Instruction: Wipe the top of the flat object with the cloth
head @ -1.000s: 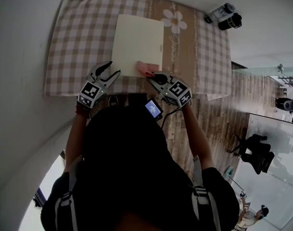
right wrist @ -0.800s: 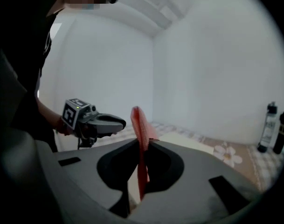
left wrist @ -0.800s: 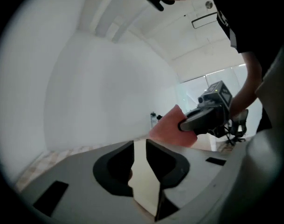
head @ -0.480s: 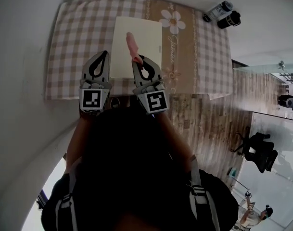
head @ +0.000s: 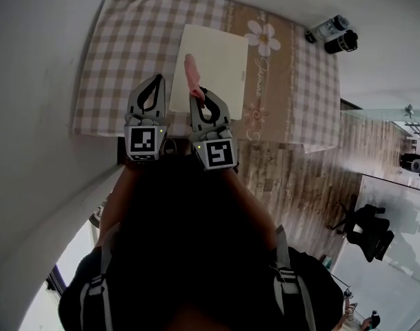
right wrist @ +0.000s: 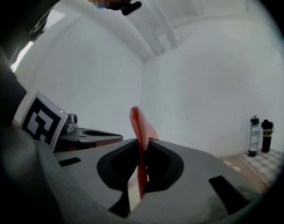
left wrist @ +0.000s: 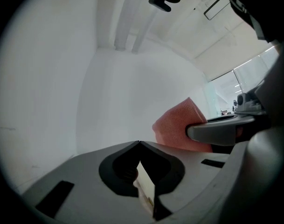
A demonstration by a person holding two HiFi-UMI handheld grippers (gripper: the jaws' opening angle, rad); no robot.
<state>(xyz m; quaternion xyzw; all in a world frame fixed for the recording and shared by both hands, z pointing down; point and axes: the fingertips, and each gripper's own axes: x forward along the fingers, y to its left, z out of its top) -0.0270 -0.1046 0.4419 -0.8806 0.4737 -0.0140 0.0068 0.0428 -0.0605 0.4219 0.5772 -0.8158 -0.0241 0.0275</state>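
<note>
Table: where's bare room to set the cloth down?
Free: the checked tablecloth left of the flat board, and the flowered strip between board and bottles. Crowded: the near edge, under the left gripper and right gripper.

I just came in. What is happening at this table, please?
A person stands at a table and holds a gripper in each hand. The right gripper has its jaws shut on a pink cloth, which sticks out in the air over the pale flat board lying on the table. The left gripper is beside it with its jaws shut, and it does not seem to hold anything. Both grippers appear lifted off the board, so no wiping is under way at this moment.
</note>
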